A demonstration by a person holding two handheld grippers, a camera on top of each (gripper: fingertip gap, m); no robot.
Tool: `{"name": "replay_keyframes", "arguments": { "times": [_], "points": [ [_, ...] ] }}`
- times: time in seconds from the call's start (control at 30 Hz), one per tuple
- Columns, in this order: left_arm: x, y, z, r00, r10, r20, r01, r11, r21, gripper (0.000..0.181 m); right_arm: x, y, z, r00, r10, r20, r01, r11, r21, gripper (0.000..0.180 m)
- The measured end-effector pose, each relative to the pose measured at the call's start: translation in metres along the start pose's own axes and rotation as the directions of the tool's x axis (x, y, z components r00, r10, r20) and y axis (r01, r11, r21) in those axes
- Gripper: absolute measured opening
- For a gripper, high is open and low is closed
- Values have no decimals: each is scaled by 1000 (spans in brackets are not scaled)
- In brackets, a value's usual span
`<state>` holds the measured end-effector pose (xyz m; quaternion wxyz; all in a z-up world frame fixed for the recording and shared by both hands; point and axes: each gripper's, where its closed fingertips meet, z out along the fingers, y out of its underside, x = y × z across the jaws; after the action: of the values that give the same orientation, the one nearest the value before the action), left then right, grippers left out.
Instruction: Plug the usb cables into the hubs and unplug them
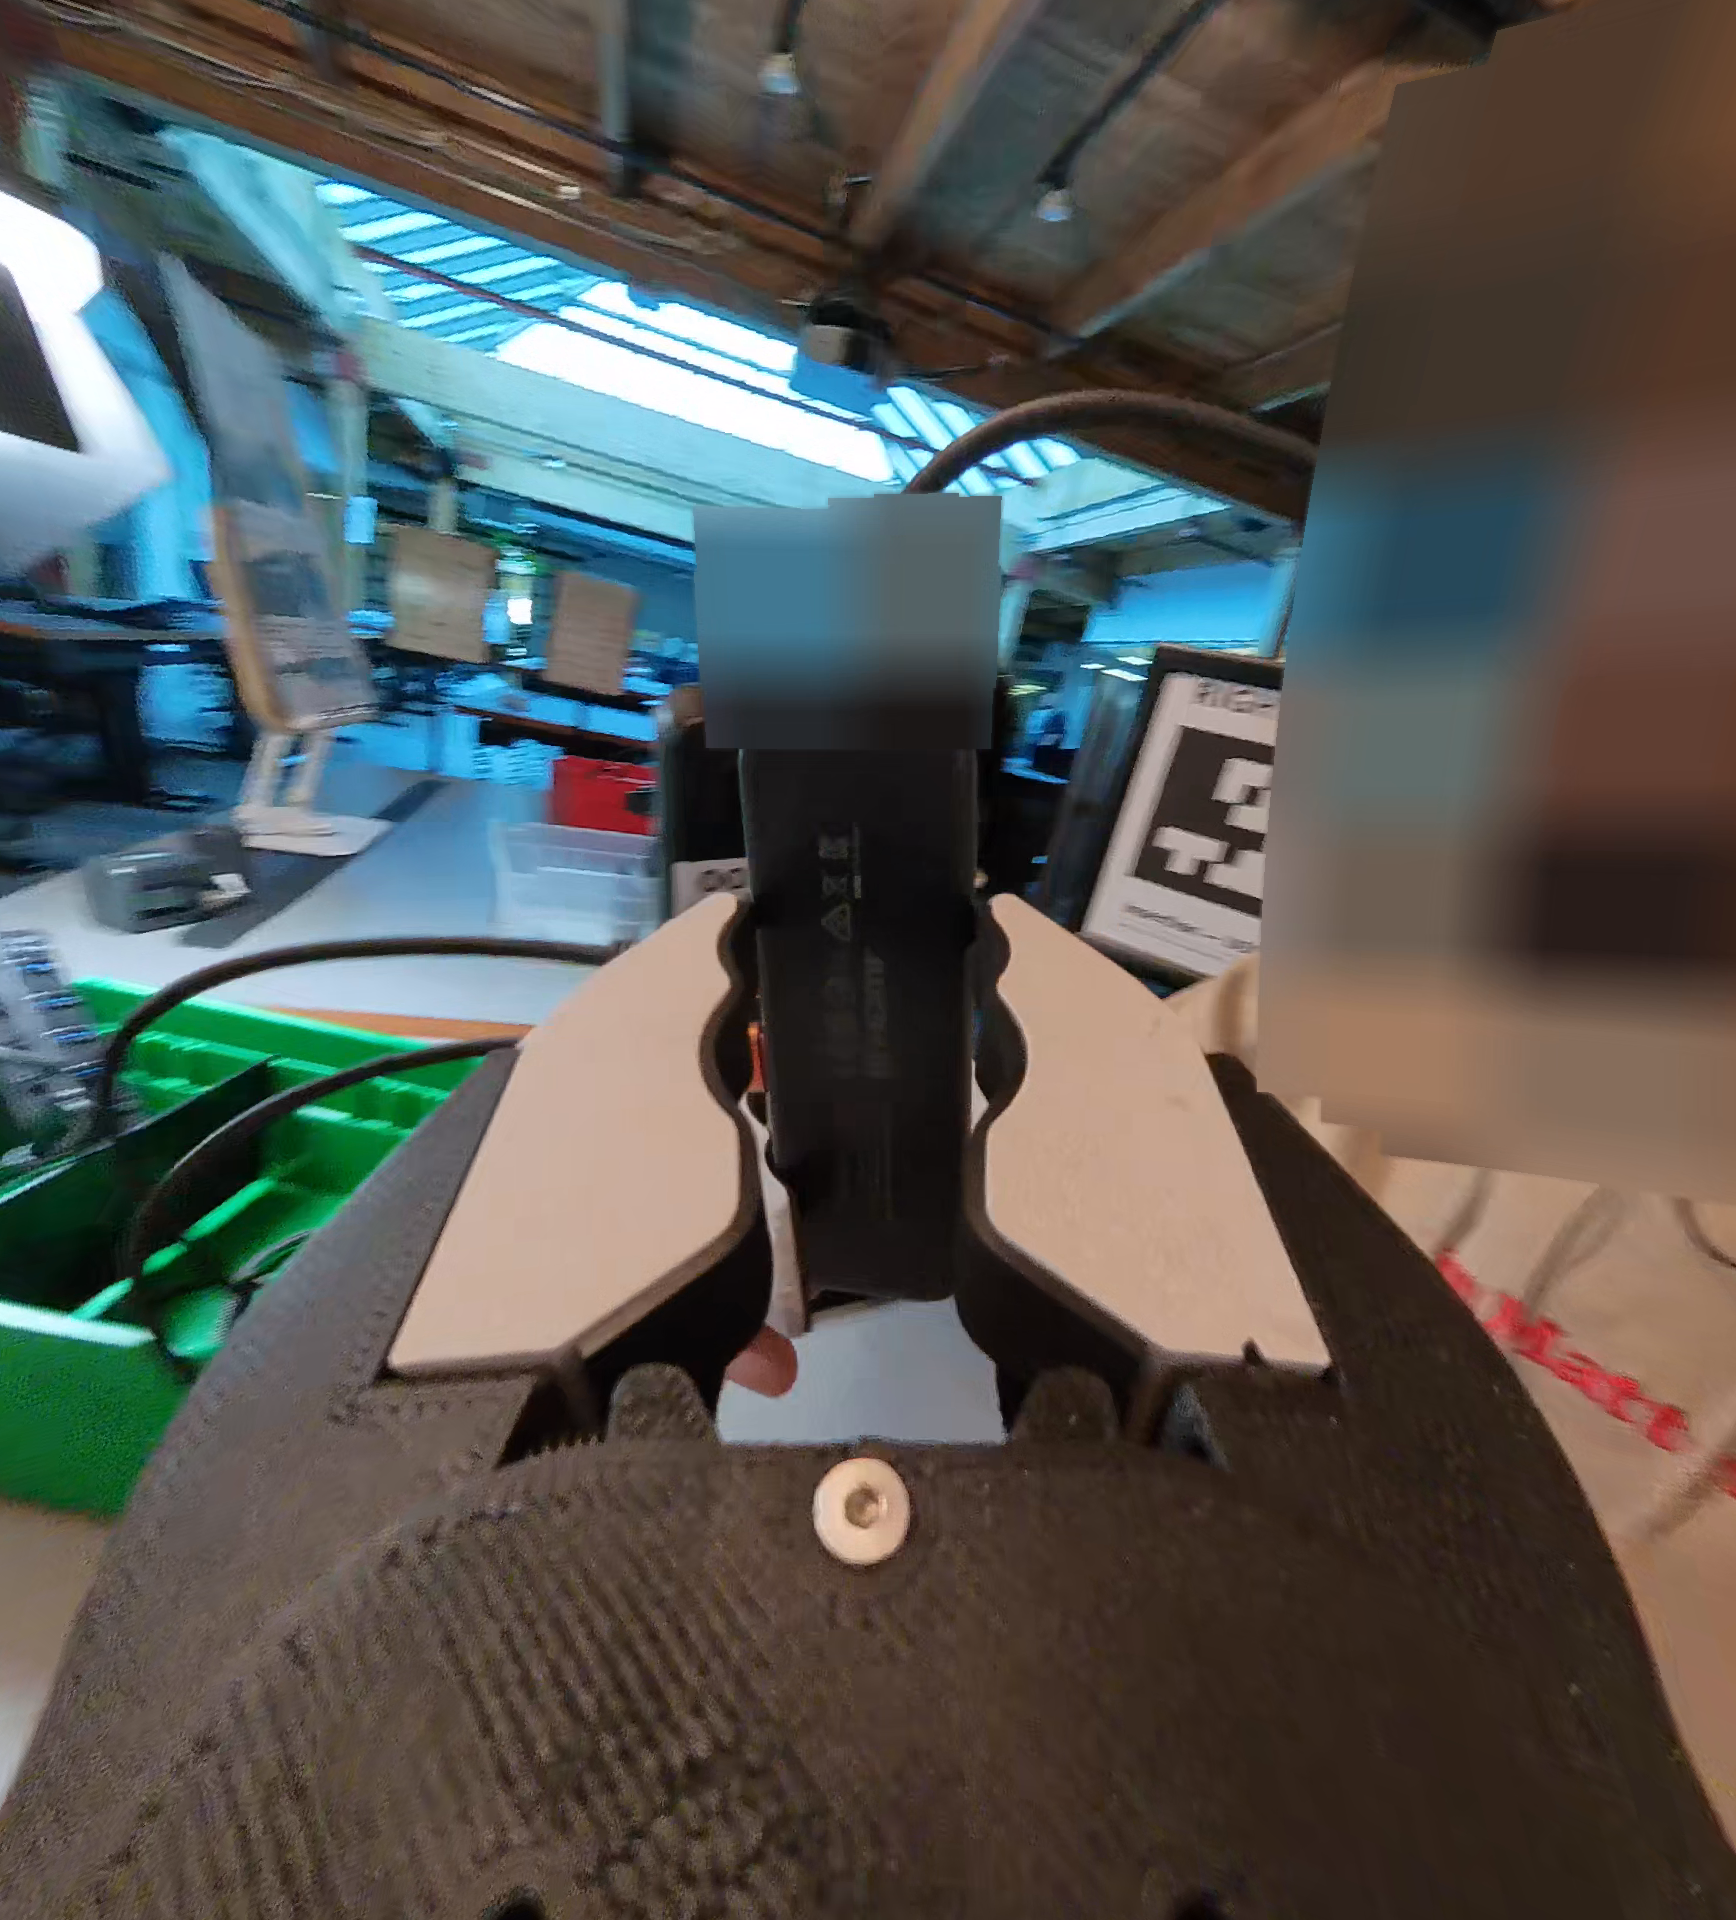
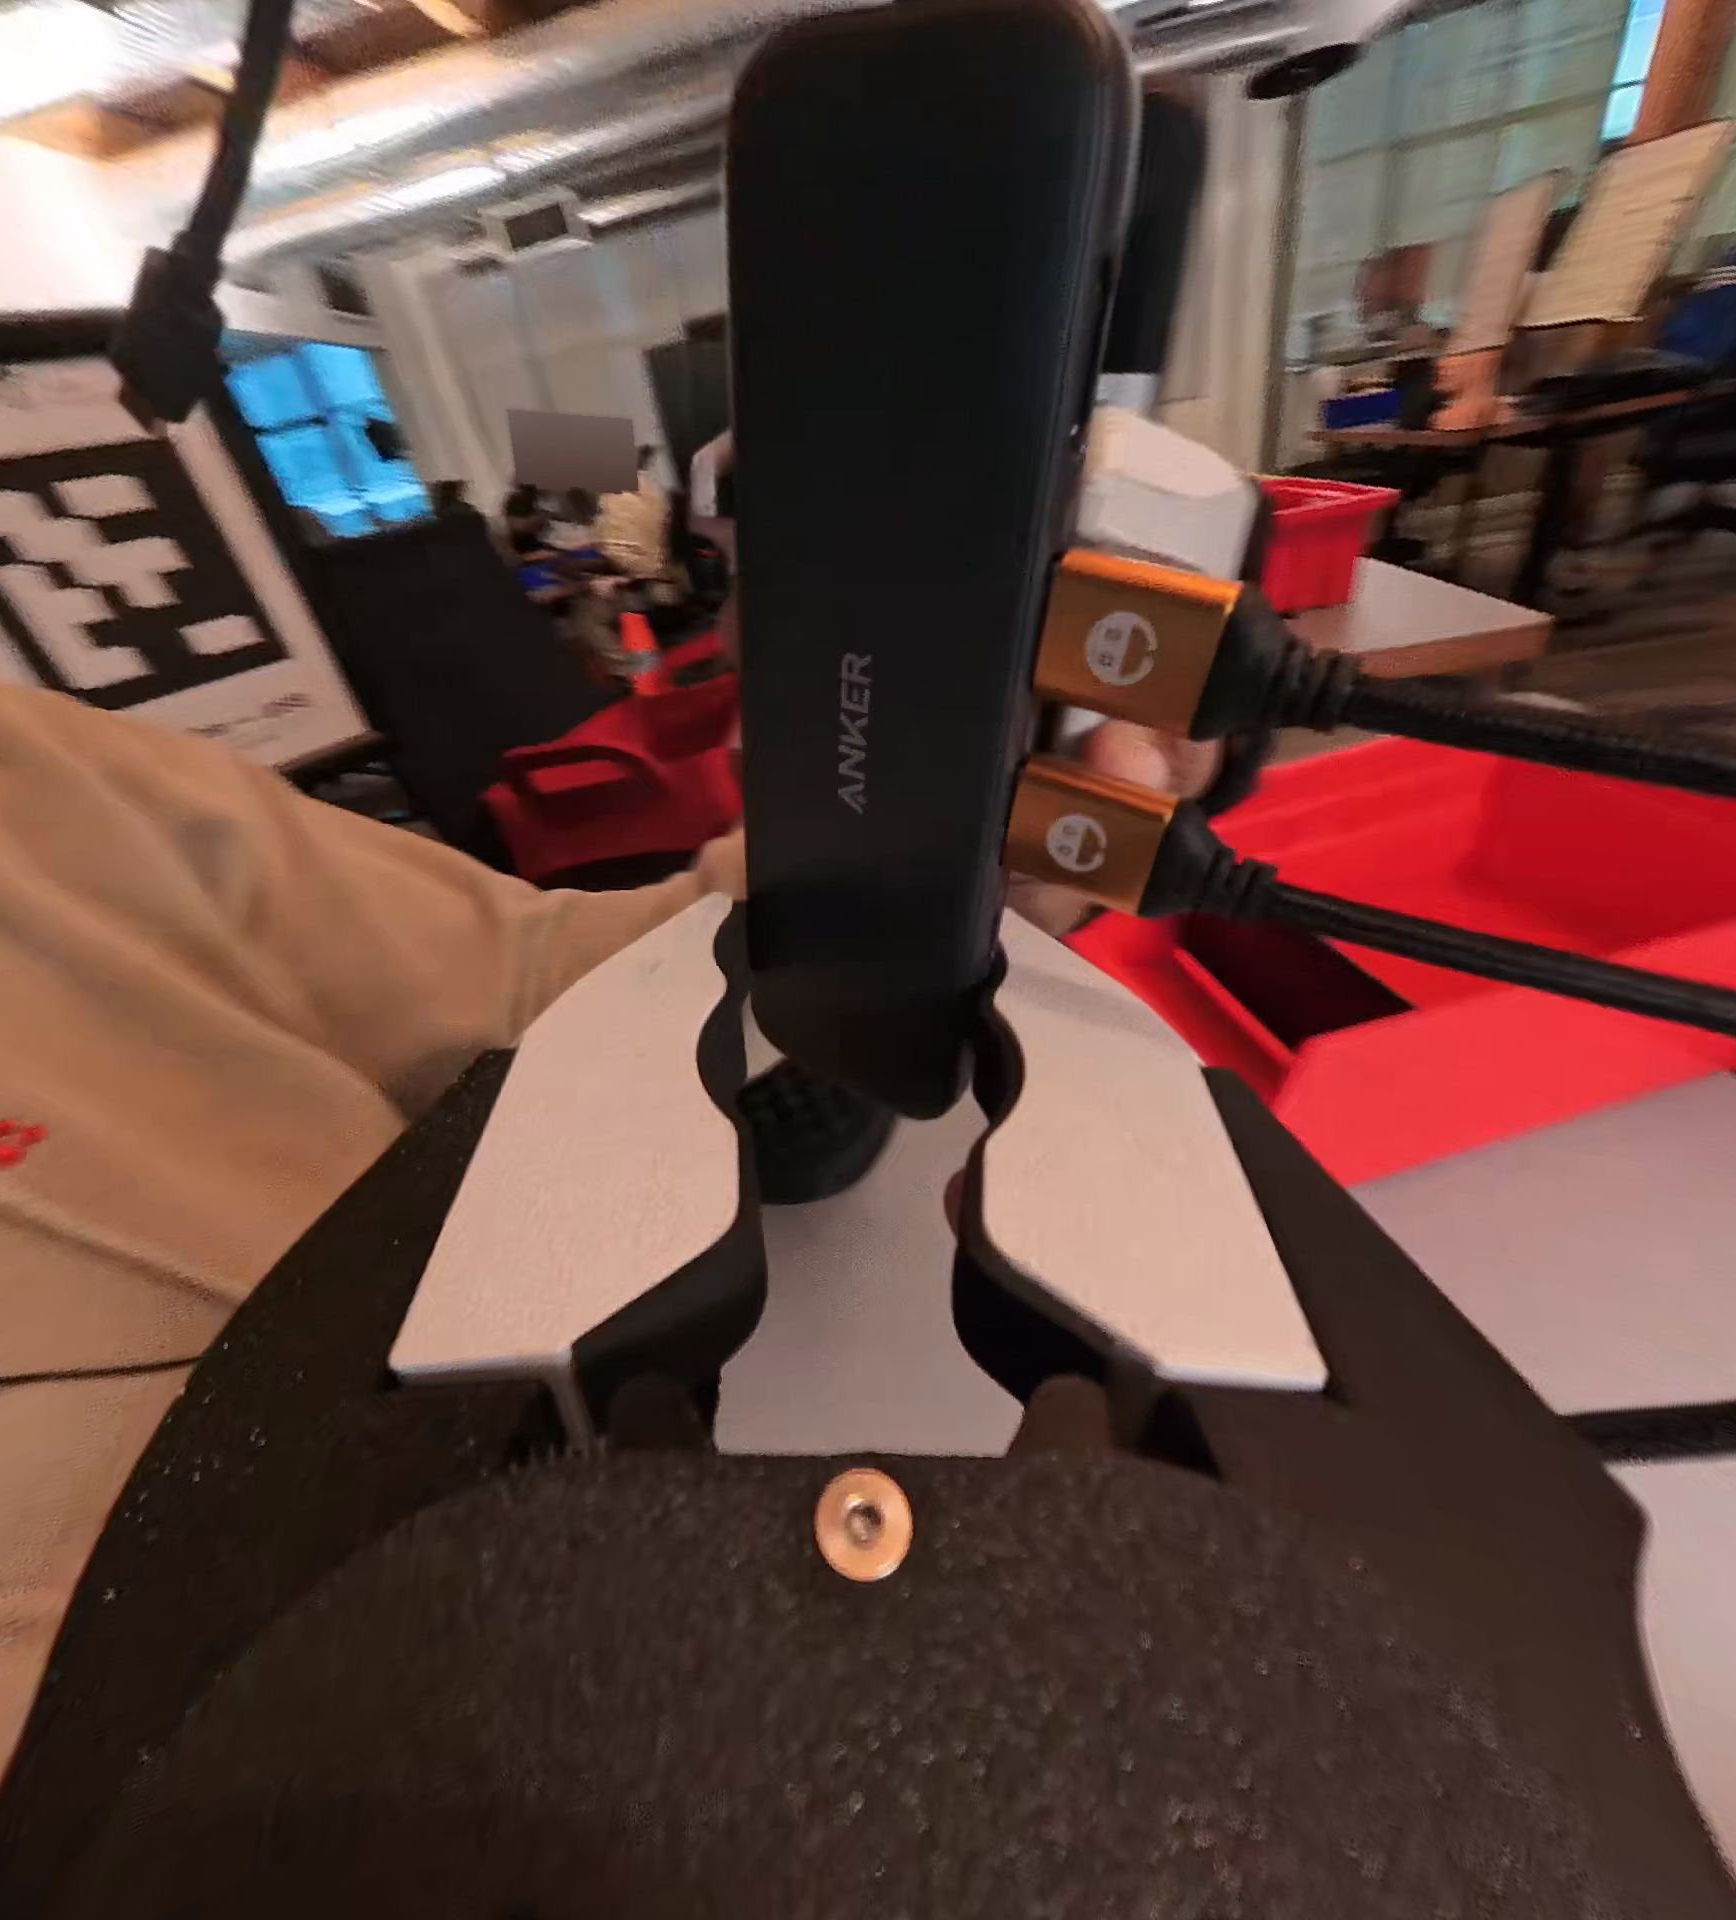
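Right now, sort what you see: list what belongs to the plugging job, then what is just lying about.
Job:
- black hub, gripped by both the right tool and the left tool
- two gold-ended cables, plugged into its side

Lying about:
- green bin holding a silver hub
- red bin
- marker board

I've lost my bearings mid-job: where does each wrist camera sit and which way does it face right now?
Left wrist view: behind the left tool, facing up and forward at the black hub it clamps; green bin to its left, the person's beige sweatshirt to its right.
Right wrist view: behind the right tool, looking along the black hub it clamps; two gold plugs in its side, red bin beyond.
Shared: the beige sweatshirt; whether both show one hub is unclear.
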<state>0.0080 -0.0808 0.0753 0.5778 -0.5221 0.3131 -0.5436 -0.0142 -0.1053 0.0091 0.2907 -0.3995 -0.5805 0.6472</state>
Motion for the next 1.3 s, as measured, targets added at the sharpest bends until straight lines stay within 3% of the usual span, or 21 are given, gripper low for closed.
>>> {"name": "replay_keyframes", "arguments": {
  "times": [0.13,0.33,0.5,0.6,0.7,0.87,0.97,1.07,1.2,1.3],
  "points": [
    [-22,2,-2,977,77,197,-72,997,-33,38,27,-2,-8,985,5,-173,-4,1000,6,40],
    [-35,20,5,933,174,314,-123,977,-176,42,64,10,-21,877,-149,-456,93,985,-142,40],
    [-52,22,-6,837,326,439,-224,937,-269,15,68,12,-21,805,-260,-533,167,962,-216,38],
    [-48,19,-7,858,299,418,-206,945,-254,13,64,8,-21,815,-254,-521,169,964,-205,34],
    [-53,19,-14,851,284,442,-178,948,-265,13,62,14,-22,830,-262,-493,142,953,-268,47],
    [-67,17,-36,827,237,510,-101,955,-281,13,47,9,-35,820,-375,-432,200,896,-397,42],
    [-77,22,-44,804,223,551,-64,954,-293,13,26,-23,-44,784,-458,-420,343,883,-322,35],
    [-77,35,-35,833,189,520,-20,950,-313,13,11,-47,-58,747,-511,-426,425,859,-285,35],
    [-66,55,-13,906,94,413,52,943,-329,13,11,-51,-81,617,-679,-398,547,734,-403,36],
    [-61,67,-1,936,34,350,92,938,-335,13,14,-25,-90,546,-803,-241,600,575,-556,35]
  ]
}}
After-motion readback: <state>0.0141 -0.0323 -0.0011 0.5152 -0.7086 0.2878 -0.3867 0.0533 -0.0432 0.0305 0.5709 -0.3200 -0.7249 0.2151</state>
